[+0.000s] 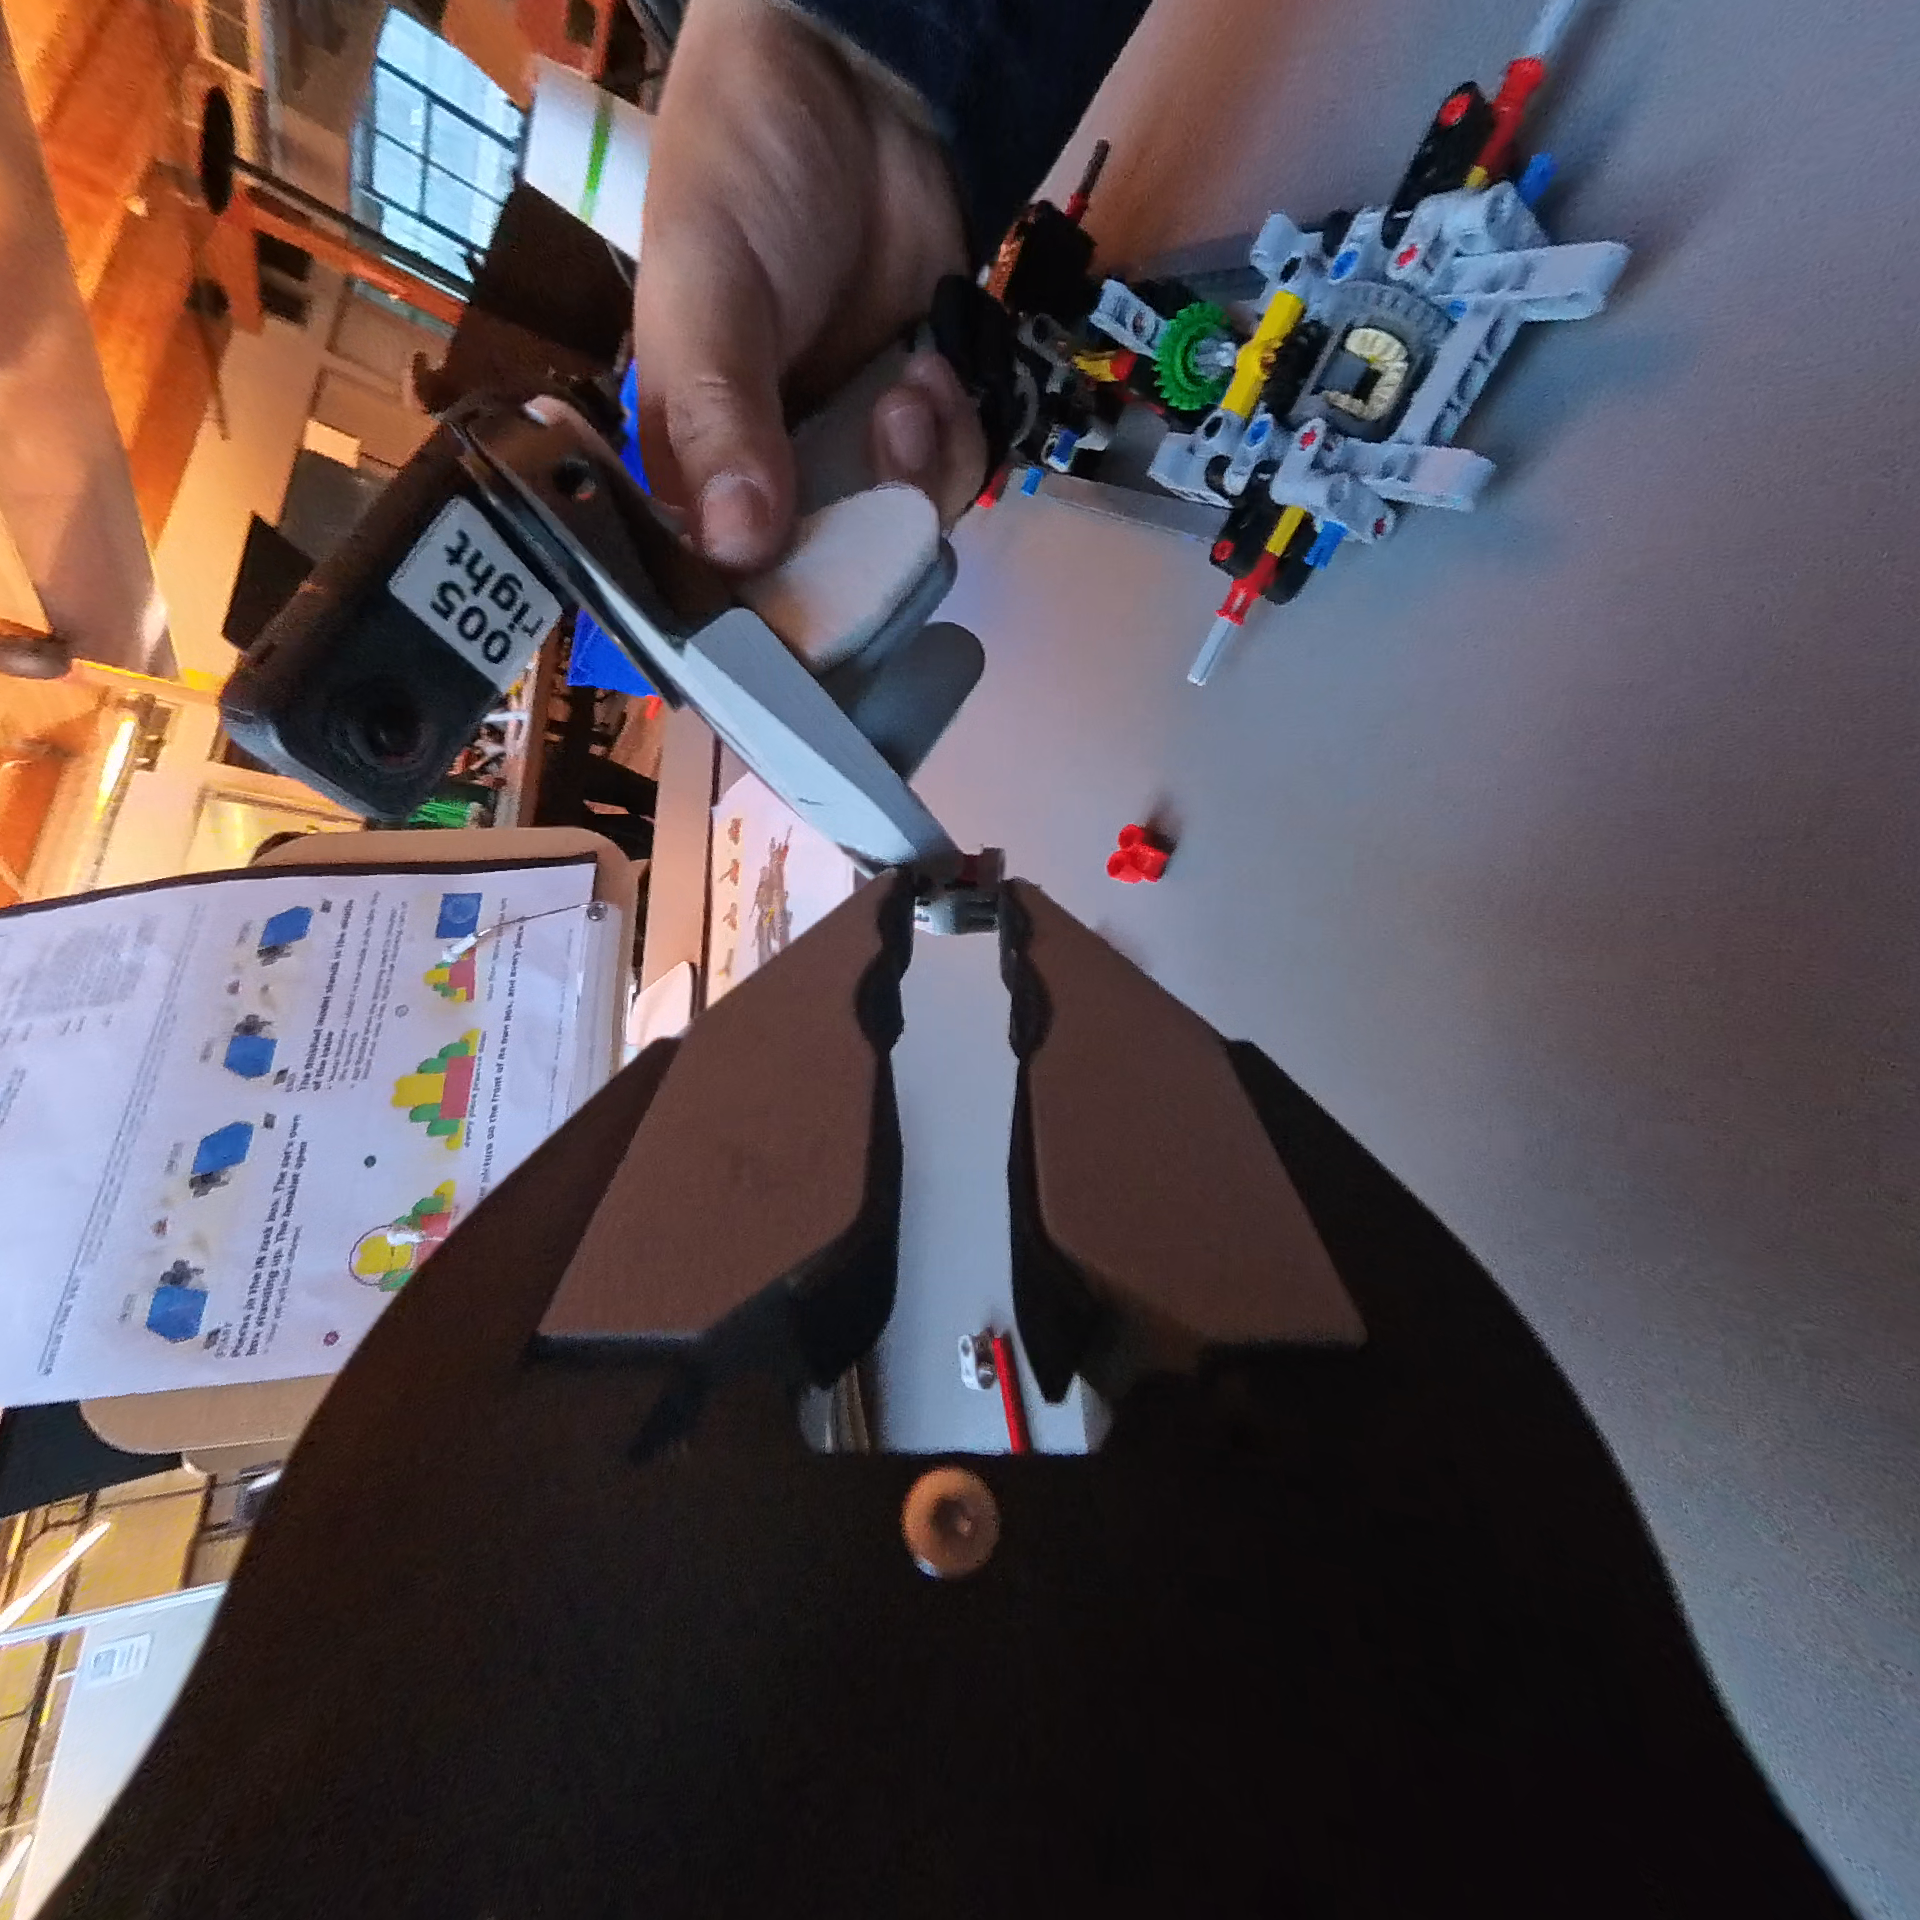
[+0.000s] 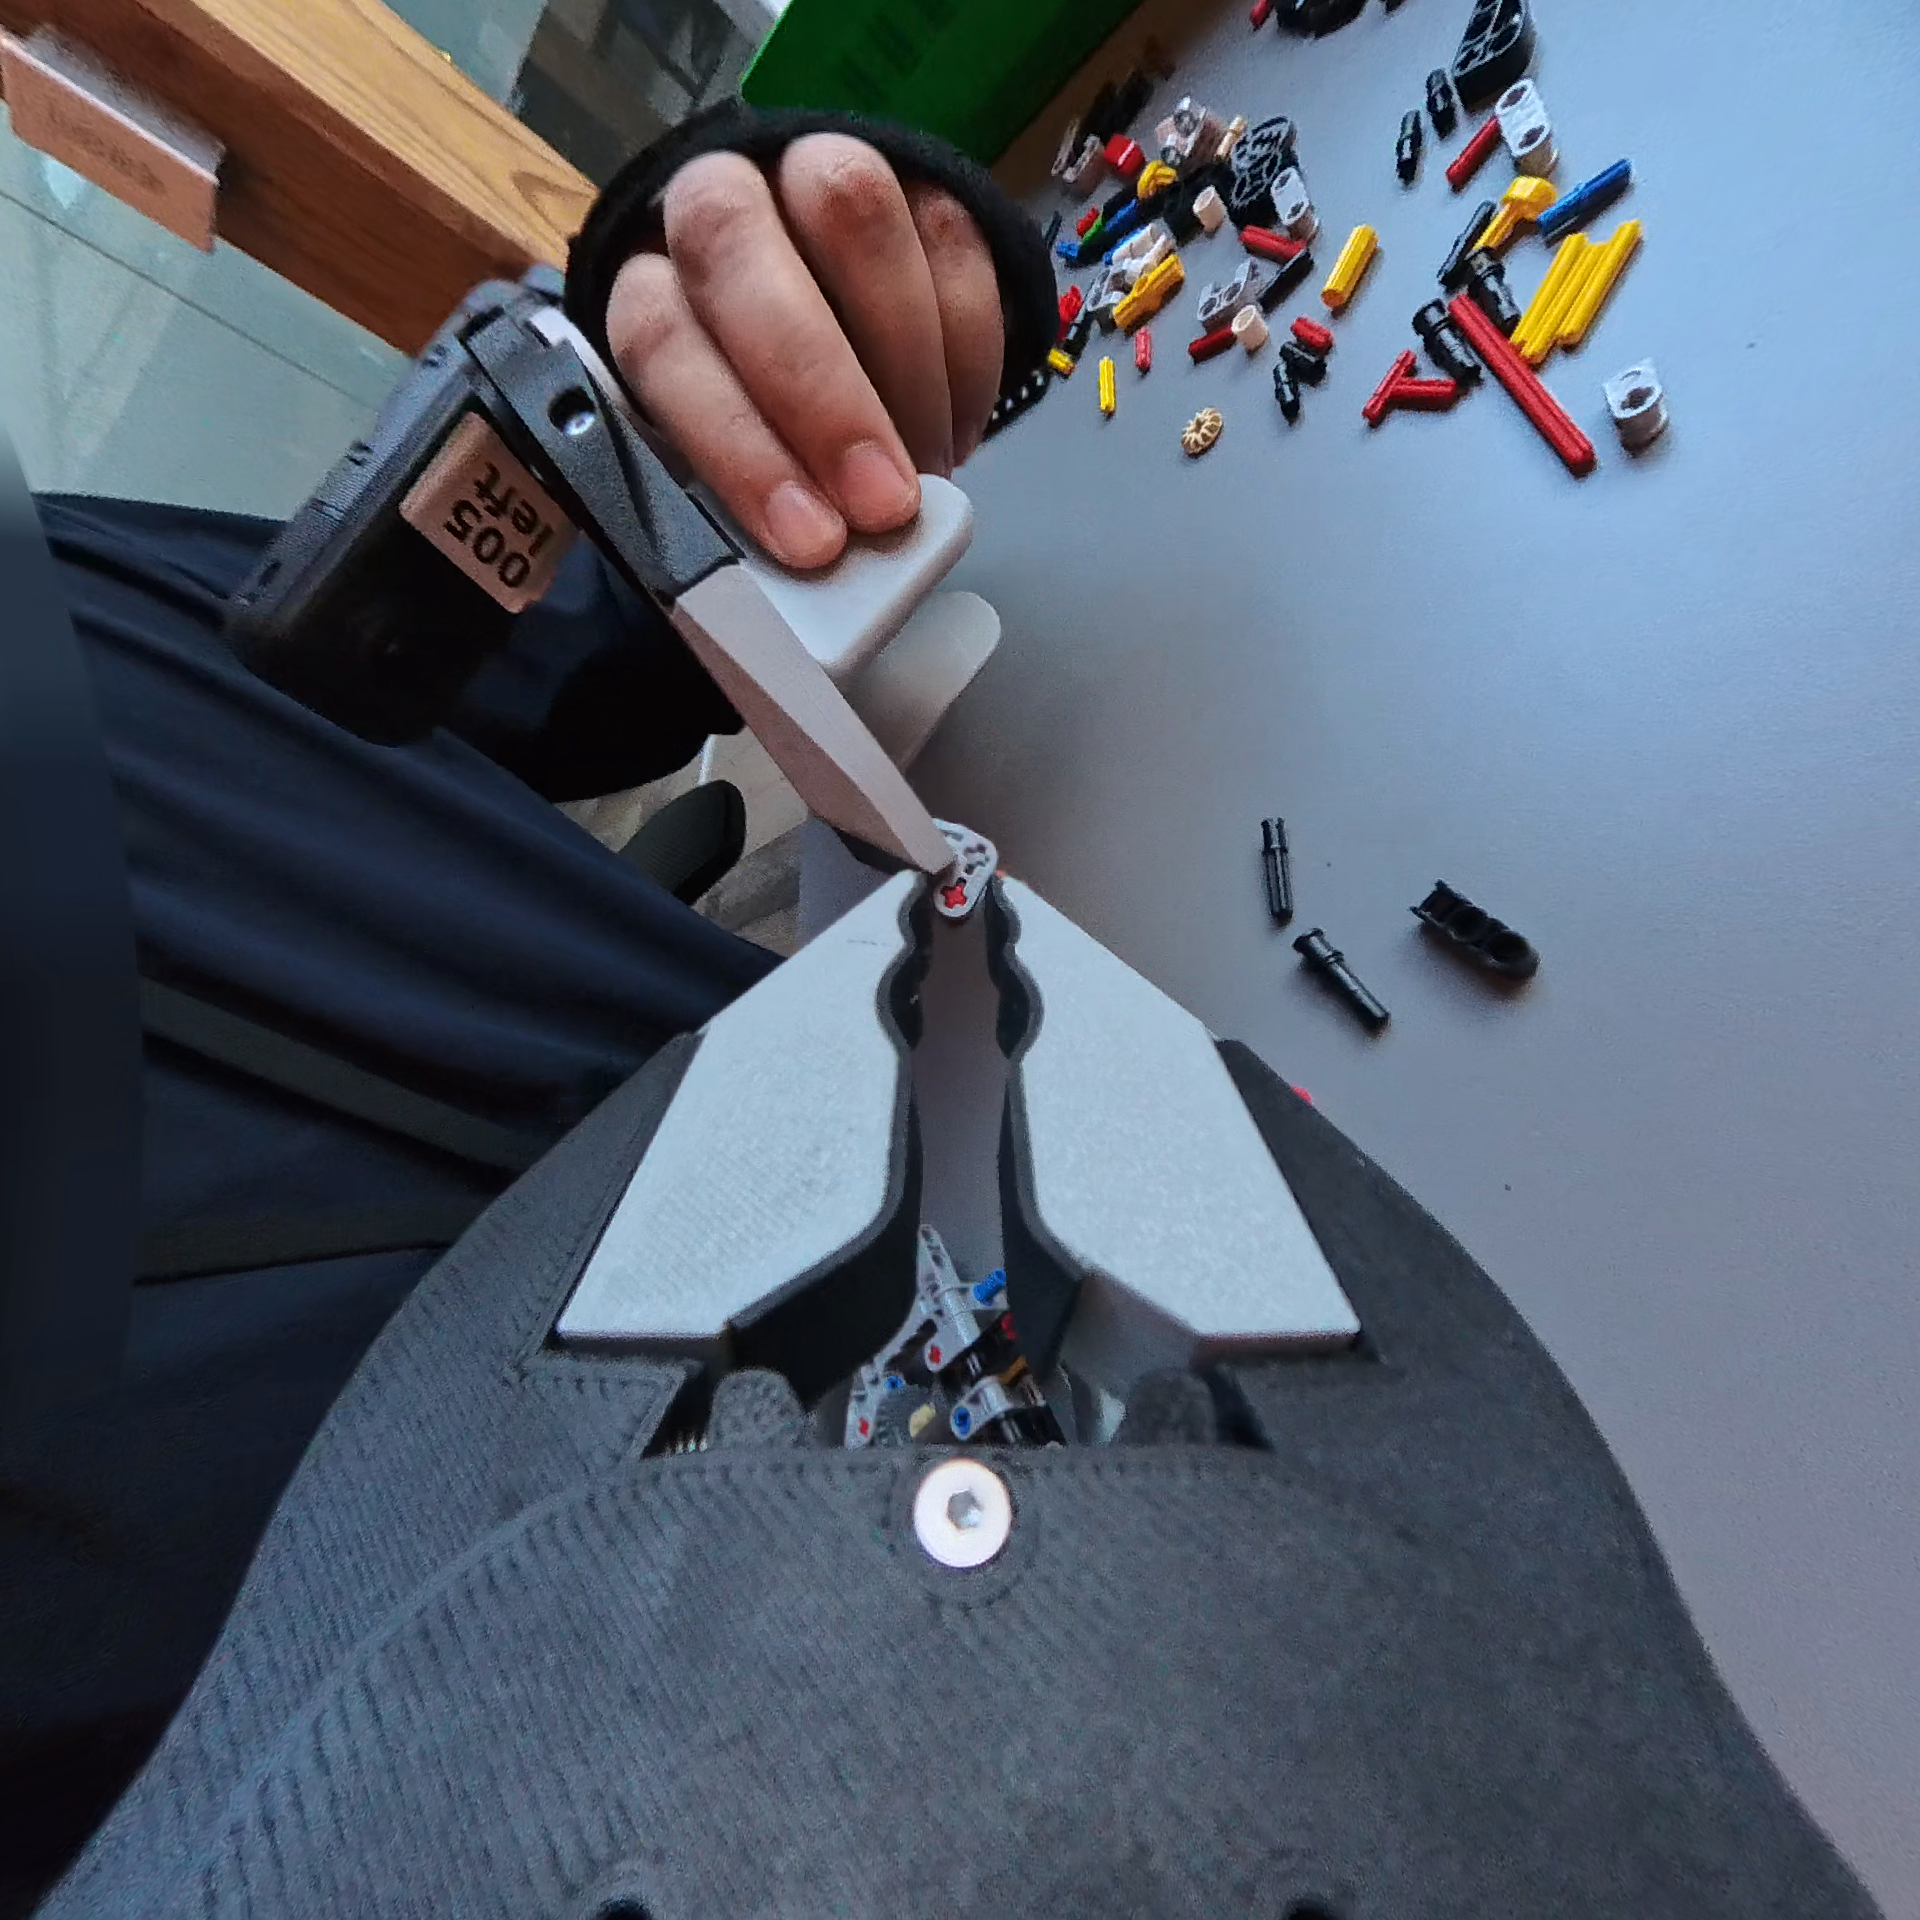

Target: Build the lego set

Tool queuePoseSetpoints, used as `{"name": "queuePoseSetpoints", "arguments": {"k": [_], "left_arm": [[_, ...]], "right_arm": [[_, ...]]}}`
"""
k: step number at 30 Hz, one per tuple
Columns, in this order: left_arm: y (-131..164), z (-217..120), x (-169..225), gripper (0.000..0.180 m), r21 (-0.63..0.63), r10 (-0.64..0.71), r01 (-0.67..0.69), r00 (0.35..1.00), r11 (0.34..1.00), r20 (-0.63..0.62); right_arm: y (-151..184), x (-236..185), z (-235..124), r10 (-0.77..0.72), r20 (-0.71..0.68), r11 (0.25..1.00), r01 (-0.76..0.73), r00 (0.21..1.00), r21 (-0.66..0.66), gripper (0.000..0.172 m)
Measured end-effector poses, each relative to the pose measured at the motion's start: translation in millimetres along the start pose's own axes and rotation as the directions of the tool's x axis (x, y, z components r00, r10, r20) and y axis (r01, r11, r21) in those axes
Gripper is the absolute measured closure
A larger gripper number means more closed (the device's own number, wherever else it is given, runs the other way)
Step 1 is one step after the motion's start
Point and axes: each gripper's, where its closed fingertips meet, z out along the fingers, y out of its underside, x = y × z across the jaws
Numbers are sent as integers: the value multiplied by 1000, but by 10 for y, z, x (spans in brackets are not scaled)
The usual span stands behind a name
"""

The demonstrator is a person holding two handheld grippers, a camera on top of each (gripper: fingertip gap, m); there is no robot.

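A small light grey beam (image 1: 954, 914) with a red axle end in its cross hole (image 2: 951, 896) is held in the air above the grey table (image 1: 1455, 935). My left gripper (image 1: 956, 902) is shut on it, with both pads against its sides. My right gripper (image 2: 961, 896) is shut on the end of the same beam (image 2: 964, 878) that carries the red axle. The two grippers meet tip to tip. The right gripper (image 1: 920, 854) comes in from the upper left in the left wrist view. The left gripper (image 2: 930, 854) does the same in the right wrist view.
A grey, yellow and black gear model (image 1: 1340, 353) stands at the far right of the table. A small red connector (image 1: 1138, 854) lies near the tips. Two black pins (image 2: 1340, 977) and a black beam (image 2: 1475, 945) lie to the right. Loose parts (image 2: 1299, 239) lie farther off, and an instruction sheet (image 1: 291, 1122) is on the left. The tips of both grippers are at nearly the same place. The small red connector (image 1: 1138, 854) is about equally far from each gripper, around 8 cm.
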Motion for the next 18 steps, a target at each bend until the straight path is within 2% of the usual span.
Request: {"name": "queuePoseSetpoints", "arguments": {"k": [3, 6, 11, 13, 14, 16, 18], "left_arm": [[-25, 13, -84, 164, 3, -33, 33, 999, 999, 26], [-96, 26, -190, 159, 18, -71, 70, 994, 997, 88], [-186, 72, -174, 165, -5, -1, 1, 998, 1000, 67], [-230, 94, -271, 165, 18, -42, 41, 995, 999, 88], [-256, 100, -365, 165, 58, -105, 98, 987, 993, 119], [-344, 90, -558, 165, 233, -326, 290, 936, 928, 131], [-452, 59, -686, 166, 428, -550, 491, 835, 759, 17]], "right_arm": [[-48, -13, -69, -9, -25, 998, 10, 1000, 57, 167], [-117, -91, -171, 11, 15, 990, -13, 1000, 139, 167], [-17, -137, -211, -7, 21, 991, 4, 1000, 137, 167], [-53, -176, -294, -18, 35, 985, 12, 999, 169, 166], [-97, -207, -367, -27, 48, 979, 17, 998, 201, 166], [-209, -301, -557, -67, 77, 957, 43, 995, 285, 163], [-287, -342, -736, -122, 49, 928, 97, 991, 359, 160]]}}
